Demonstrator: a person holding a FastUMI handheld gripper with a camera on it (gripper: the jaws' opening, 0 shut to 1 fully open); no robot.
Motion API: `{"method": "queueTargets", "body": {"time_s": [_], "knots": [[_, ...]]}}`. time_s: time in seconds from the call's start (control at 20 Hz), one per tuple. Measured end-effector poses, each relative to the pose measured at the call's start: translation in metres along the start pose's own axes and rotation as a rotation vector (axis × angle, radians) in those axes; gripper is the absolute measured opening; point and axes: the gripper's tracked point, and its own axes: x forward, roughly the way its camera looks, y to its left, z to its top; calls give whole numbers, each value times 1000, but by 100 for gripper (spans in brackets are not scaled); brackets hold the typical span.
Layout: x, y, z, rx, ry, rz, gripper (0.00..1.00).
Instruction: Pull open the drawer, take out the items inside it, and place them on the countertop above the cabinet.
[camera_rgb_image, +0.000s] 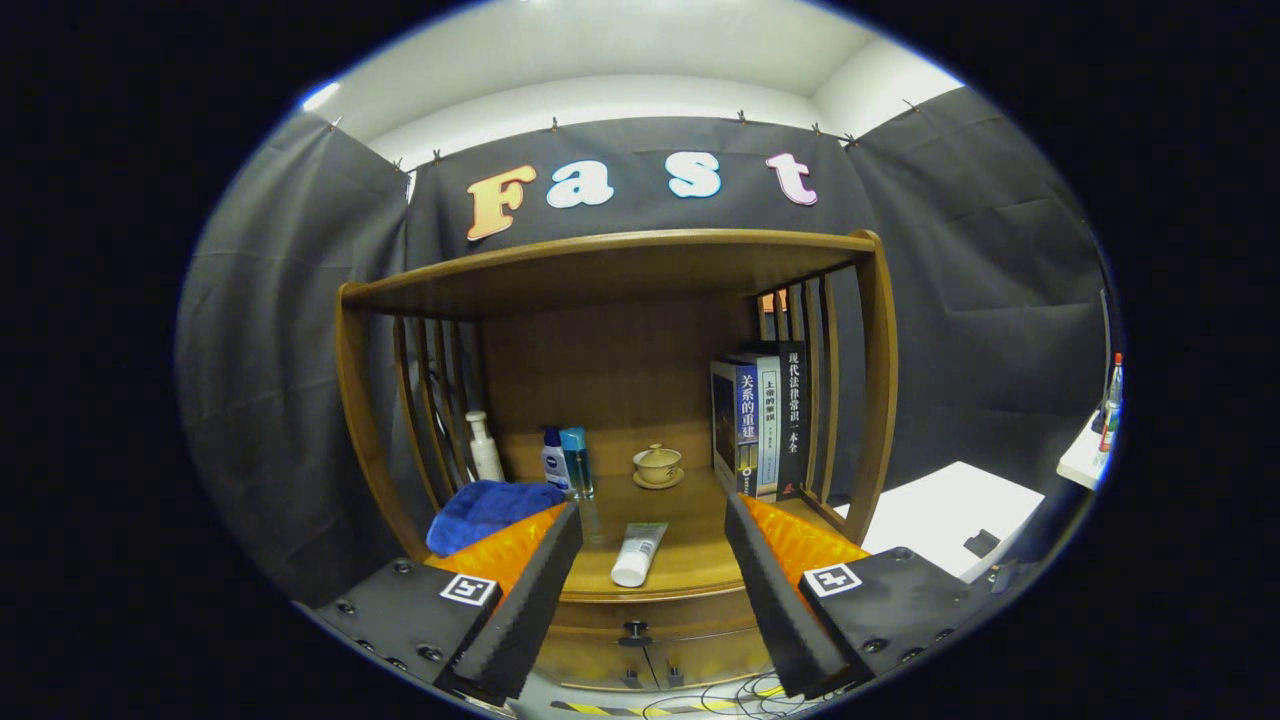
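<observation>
the claw (640, 590) hangs released in front of a wooden cabinet (615, 270), its two fingers spread wide with nothing between them but air. through that gap shows the drawer (650, 650) below the table (690, 560); its front sits flush with the cabinet, so it reads as closed, and a small dark knob (634, 632) sits at the middle of the front, lined up between the fingers. that alignment, with the fingers wide, would suit a reach for the knob, though this is only a judgement.

on the table a white tube (638, 553) lies flat near the front edge, just ahead of the fingers, cap end toward the claw. a blue cloth (490, 508) is bunched at the left, partly behind the left finger. further back stand a white pump bottle (484, 447), two small bottles (566, 462) side by side, a lidded cup (657, 465) on a saucer, and a row of books (765, 420) upright against the right slats.

what the drawer holds is hidden. the scene fits two readings: a shut drawer with items inside, or a drawer shut again with the tube and cloth being what came out of it. the pictures do not settle which.
</observation>
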Motion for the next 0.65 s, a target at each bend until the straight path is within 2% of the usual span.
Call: {"method": "queueTargets", "body": {"time_s": [0.65], "knots": [[-24, -5, 35, -61, -66, -31, 96]]}}
